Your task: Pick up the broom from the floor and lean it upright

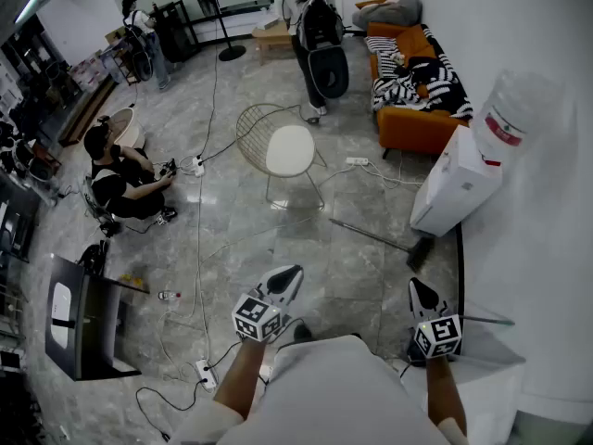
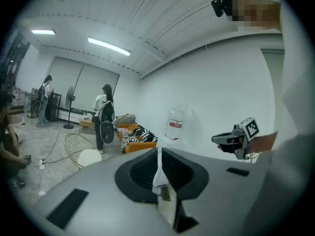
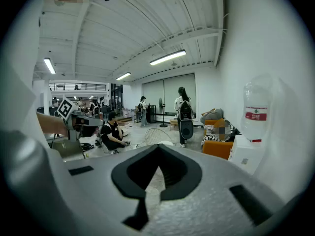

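The broom (image 1: 375, 237) lies flat on the grey tiled floor in the head view. Its thin handle runs from the middle of the floor to a dark head (image 1: 419, 252) beside the white water dispenser (image 1: 452, 182). My left gripper (image 1: 283, 282) hovers above the floor, short of the handle and to its left, jaws together with nothing between them. My right gripper (image 1: 422, 295) hangs just short of the broom head, also shut and empty. In the left gripper view the left gripper's (image 2: 160, 155) jaws meet; the right gripper's (image 3: 158, 150) do the same in its own view.
A wire chair (image 1: 278, 145) stands beyond the broom and an orange sofa (image 1: 412, 86) is at the back right. One person sits on the floor (image 1: 120, 185); another stands (image 1: 317, 35) farther back. Cables and a power strip (image 1: 206, 375) trail across the floor at left.
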Demonstrator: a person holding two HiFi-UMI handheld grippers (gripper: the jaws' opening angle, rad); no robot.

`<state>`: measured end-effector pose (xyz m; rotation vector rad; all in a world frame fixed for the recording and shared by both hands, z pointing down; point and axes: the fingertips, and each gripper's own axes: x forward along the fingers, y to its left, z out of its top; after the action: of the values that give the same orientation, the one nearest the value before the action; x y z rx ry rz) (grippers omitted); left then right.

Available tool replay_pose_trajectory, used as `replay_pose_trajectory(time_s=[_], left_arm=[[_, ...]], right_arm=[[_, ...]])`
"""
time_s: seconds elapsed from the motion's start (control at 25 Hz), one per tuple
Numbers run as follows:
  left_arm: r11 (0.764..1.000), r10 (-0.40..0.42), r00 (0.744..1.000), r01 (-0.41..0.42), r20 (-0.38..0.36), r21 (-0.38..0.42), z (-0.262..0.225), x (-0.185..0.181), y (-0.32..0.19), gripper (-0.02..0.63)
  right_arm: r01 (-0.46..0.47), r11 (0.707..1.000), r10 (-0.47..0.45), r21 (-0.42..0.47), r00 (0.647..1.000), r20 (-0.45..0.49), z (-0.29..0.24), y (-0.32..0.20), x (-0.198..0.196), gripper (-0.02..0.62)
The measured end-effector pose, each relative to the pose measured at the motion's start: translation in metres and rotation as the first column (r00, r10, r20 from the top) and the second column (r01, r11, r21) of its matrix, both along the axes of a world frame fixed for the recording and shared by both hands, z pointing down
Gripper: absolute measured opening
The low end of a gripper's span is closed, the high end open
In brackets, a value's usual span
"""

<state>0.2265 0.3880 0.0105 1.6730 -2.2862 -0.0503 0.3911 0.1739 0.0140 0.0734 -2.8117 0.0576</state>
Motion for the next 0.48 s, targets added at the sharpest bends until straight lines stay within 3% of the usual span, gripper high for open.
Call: replay_pose_trajectory(time_s=[0.48], left_arm=[[1.000,-0.013,1.000,0.013,-0.012,-0.012,0.004,0.011,-0.008,0.025]], right_arm=[[-0.002,1.000,0.002,-0.021,1.000,0.010,-0.002,-0.014,0.006,0.002]])
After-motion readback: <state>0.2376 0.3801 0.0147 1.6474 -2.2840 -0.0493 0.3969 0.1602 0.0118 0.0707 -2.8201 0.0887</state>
